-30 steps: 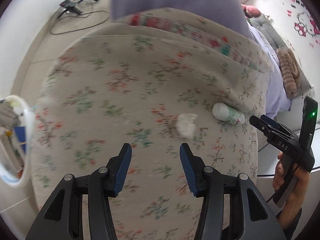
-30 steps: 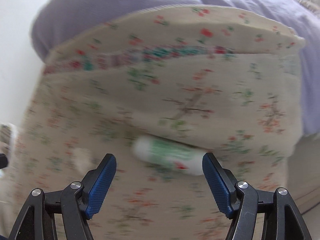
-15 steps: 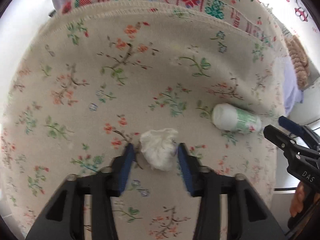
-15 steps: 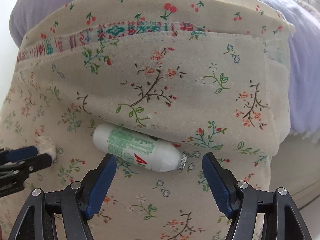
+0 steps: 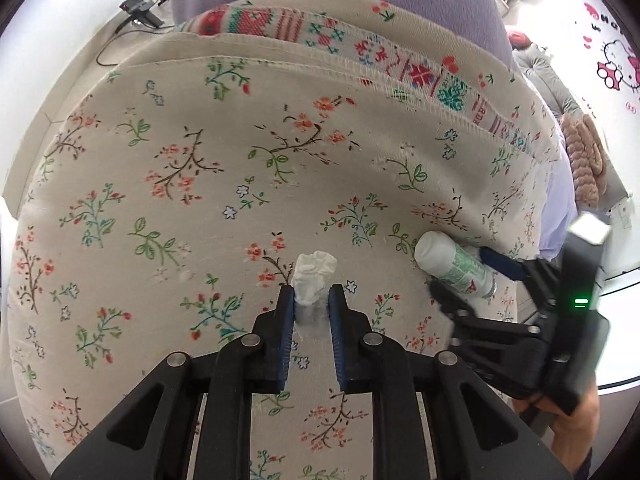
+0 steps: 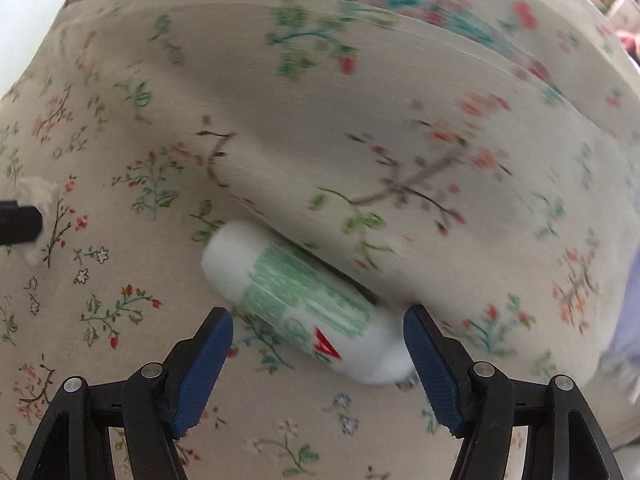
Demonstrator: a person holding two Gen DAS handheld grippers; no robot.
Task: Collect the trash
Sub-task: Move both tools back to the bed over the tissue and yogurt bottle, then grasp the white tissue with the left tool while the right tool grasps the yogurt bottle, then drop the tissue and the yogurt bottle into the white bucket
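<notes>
The left claw (image 5: 311,305) is pinching a crumpled white tissue (image 5: 313,276) between its two blue pads, and the pads stand close together with only the soft paper between them. The tissue lies on a floral cushion (image 5: 200,184), and the claw takes it low, near the fabric, probably because such a light and loose piece slips out if only its top is caught. The upper part of the tissue stands free above the pads, so the hold seems to be on its lower half. The right claw (image 6: 318,334) is spread wide, one pad on each side of a small white bottle (image 6: 300,304) with green print. The bottle lies on its side in the crease where a second, upper layer of the cushion meets the lower surface, and I think it rests there because the crease stops it from rolling. Its narrow end points toward the right pad and looks almost touching it, but the right wrist view is blurred, so I cannot tell if there is contact. The wide opening is suitable for the round body, which could roll away if only one pad pushes it. In the left wrist view the two claws are near each other, so both pieces of trash may be lifted together.
</notes>
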